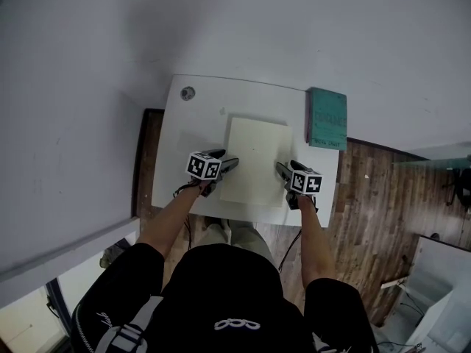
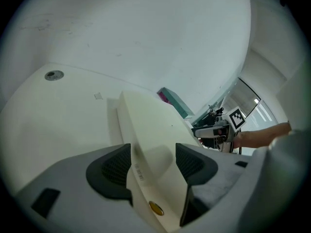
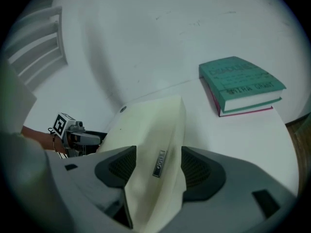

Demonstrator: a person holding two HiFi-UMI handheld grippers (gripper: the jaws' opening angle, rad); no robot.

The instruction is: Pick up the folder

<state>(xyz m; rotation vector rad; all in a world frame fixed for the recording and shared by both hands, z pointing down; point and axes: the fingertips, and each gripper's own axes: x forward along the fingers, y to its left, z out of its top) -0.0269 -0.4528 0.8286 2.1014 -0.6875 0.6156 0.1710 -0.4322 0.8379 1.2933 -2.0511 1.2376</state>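
- The left gripper (image 2: 153, 161) is standing with its jaws spread wide, and the left edge of the folder (image 2: 150, 125) is sitting between its pads; a sliver of shadow is showing at the right pad, so it is not clamping
- The right gripper (image 3: 159, 161) is likewise standing open, straddling the folder's opposite edge, where a small metal tag is facing its camera; the cream cover is nearly filling the gap, yet the pads are not visibly pressing it
- From above, the folder is lying flat on the white table (image 1: 199, 123), directly between the two grippers and running forward from their fingertips
- A teal book (image 3: 240, 84) is lying ahead and to the right of the right gripper, well apart from the folder and playing no part
- Judging by this, the reach is looking done on both sides: each gripper is sitting in place at an edge
- What is remaining, by my reading, is the grasp itself and the lift: both sets of jaws are needing to close on the edges, then the folder is needing to come off the table level, since one side gripping late could be tilting it
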